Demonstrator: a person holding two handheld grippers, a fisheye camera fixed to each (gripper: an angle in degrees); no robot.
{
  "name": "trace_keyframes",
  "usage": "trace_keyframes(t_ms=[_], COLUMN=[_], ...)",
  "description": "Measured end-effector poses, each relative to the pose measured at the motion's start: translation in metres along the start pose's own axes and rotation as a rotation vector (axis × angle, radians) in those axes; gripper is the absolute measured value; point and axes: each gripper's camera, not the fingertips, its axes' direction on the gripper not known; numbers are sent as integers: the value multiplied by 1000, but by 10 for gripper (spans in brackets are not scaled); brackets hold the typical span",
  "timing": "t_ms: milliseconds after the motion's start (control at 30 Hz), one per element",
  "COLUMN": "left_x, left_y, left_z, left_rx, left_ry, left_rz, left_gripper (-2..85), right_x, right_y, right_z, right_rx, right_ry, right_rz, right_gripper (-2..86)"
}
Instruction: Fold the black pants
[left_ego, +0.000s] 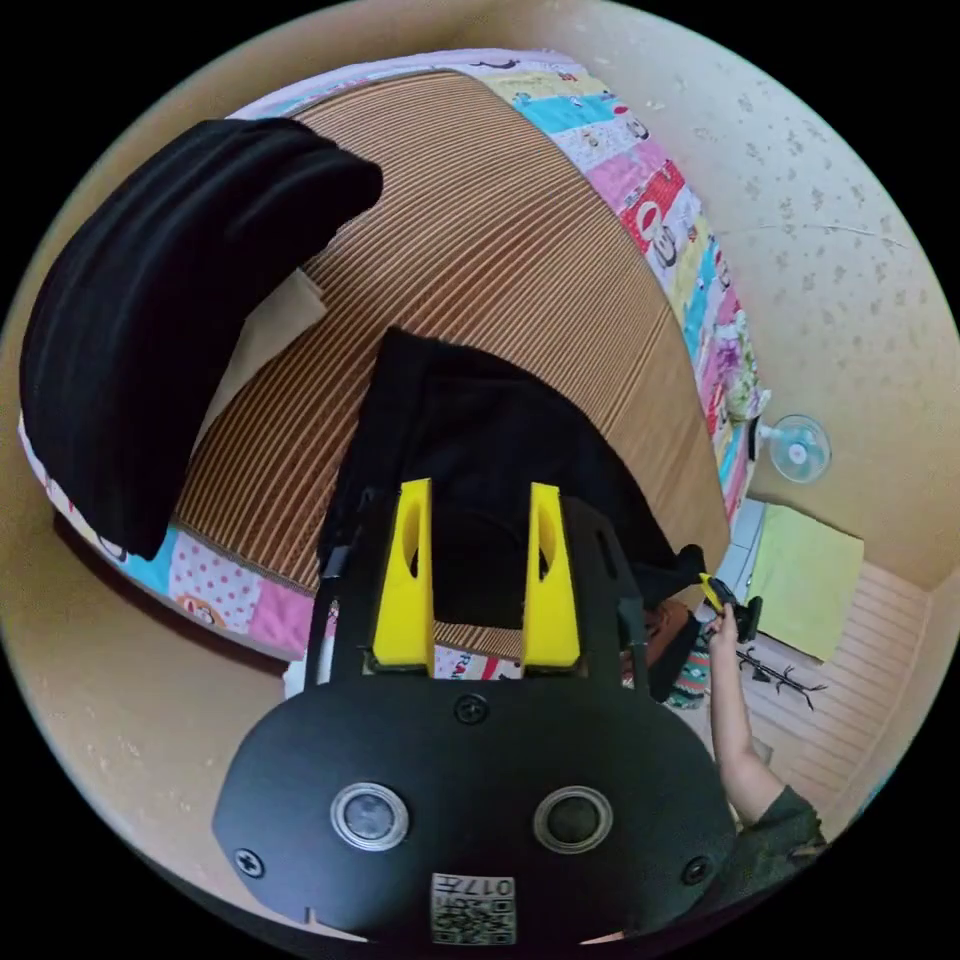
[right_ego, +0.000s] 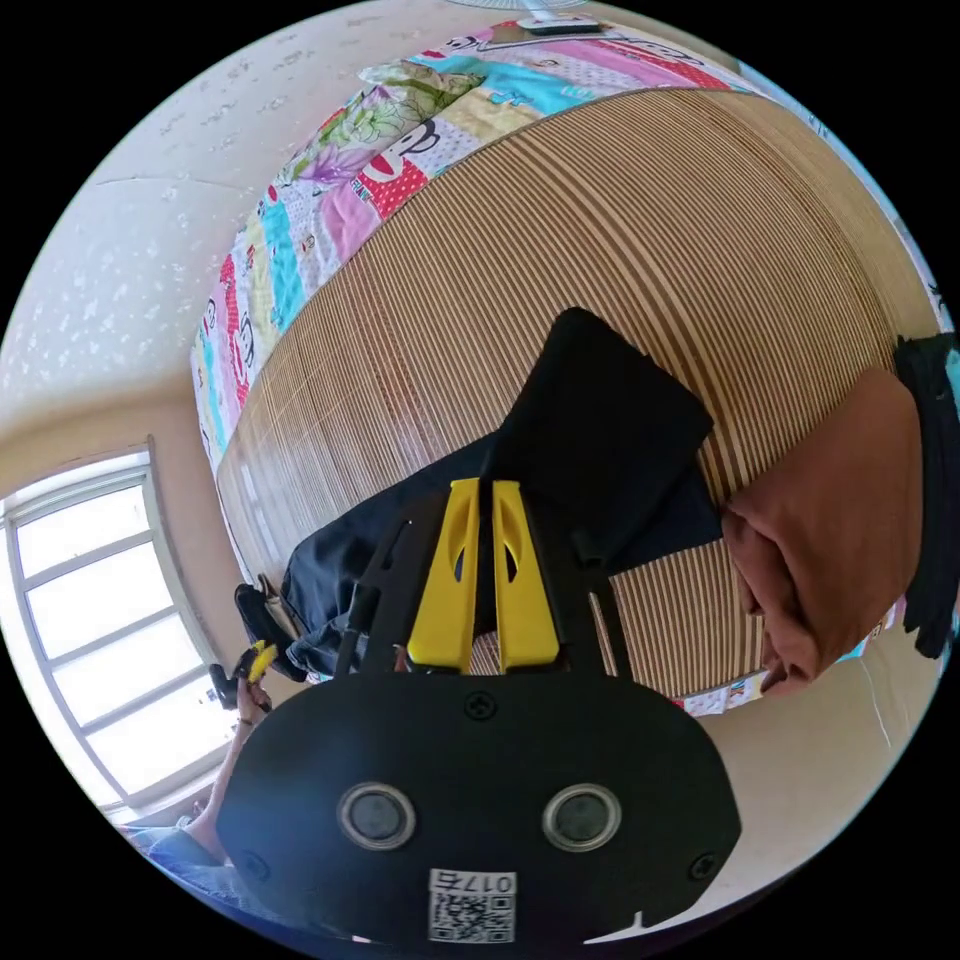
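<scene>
In the left gripper view, the left gripper (left_ego: 470, 500) is hovering with its 2 yellow jaws spread apart and pinching nothing. The black pants (left_ego: 480, 440) are lying on the striped mat (left_ego: 500, 230) just past the jaws, near the edge of the bed, so I think this gripper is getting ready to grab them. Another black cloth (left_ego: 150, 330) is resting off to one side, maybe put away there to keep it out of the fold. The right gripper (left_ego: 715, 590) is sitting at the far end of the pants, in the person's hand (left_ego: 722, 628). In the right gripper view, the right gripper (right_ego: 478, 495) is keeping its 2 jaws almost pressed together, but I cannot tell if they are pinching the pants. The black pants (right_ego: 600, 420) are stretching across the mat toward the left gripper (right_ego: 255, 662). A brown cloth (right_ego: 830, 510) is lying beside them.
</scene>
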Motion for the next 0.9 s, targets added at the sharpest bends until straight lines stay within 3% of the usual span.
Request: trace_keyframes(t_ms=[233,567,667,733,767,900], left_x=[7,12,4,1,-1,-29], left_y=[49,118,104,92,90,105], left_z=[68,88,135,166,173,180], left_rx=[129,340,229,152,130,148], left_ry=[-61,49,62,35,39,222], left_rz=[-404,-524,-579,-560,-549,-461], left_gripper=[250,248,214,91,78,36], right_x=[34,60,69,75,77,93], right_y=[79,194,231,265,274,334], right_z=[14,1,-7,-21,-24,-45], right_rx=[67,183,205,220,223,219], right_ry=[-186,-360,-413,-423,-423,-414], right_rz=[82,49,75,84,83,68], right_gripper=[25,27,26,25,24,23])
